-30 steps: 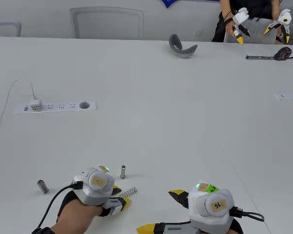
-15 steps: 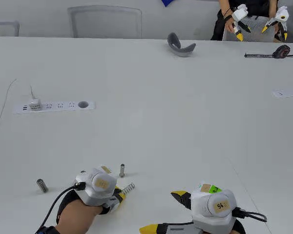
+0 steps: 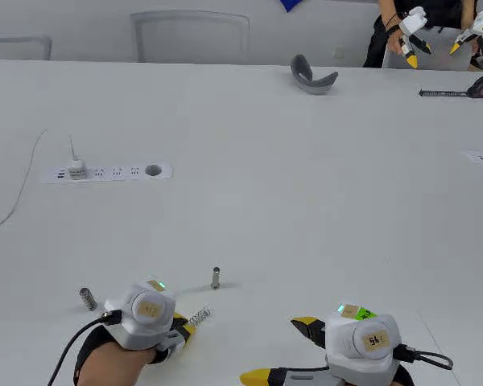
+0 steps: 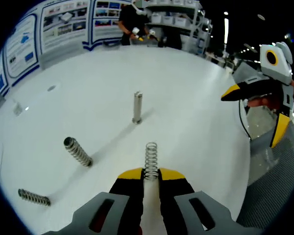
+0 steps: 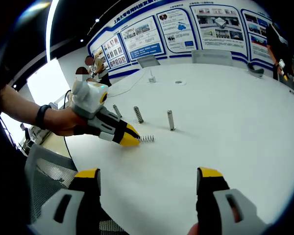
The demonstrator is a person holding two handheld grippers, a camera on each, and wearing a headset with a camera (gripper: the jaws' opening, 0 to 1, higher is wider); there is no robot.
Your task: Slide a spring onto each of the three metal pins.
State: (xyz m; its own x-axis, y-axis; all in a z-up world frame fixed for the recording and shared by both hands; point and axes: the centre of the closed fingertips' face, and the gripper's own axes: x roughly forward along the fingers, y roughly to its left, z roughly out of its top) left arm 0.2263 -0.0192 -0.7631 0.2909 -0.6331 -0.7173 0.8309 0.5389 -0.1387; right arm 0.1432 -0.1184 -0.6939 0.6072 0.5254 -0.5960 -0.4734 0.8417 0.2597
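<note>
Near the lower edge of the head view, the left gripper (image 3: 182, 326) pinches a spring (image 3: 199, 316) by one end, and the free end points up the white table (image 3: 306, 185) toward a bare pin (image 3: 216, 278) standing just beyond it. To the left, a sleeved pin (image 3: 88, 298) leans with a coil already round it. The right gripper (image 3: 282, 350) hovers at the lower right with its jaws spread and nothing between them. A power strip (image 3: 105, 172) lies farther up the table.

Along the left gripper view, the jaws are pressed on the foot of the spring (image 4: 151, 155), which rises straight ahead in line with the bare pin (image 4: 137, 107) but is not touching it. The sleeved pin (image 4: 78, 152) lies off to the left, and a thinner coil (image 4: 34, 197) rests flat on the table near the view's edge. Whether a pin sits inside that coil I cannot tell.

From the right gripper view, its own jaws stand wide apart. The left gripper (image 5: 132, 139) holds the spring (image 5: 147, 138) near the bare pin (image 5: 171, 120), with the sleeved pin (image 5: 137, 114) and the thinner coil (image 5: 116, 110) behind.

I judge that one pin is done, the second is about to be threaded, and the third is left or unclear.
</note>
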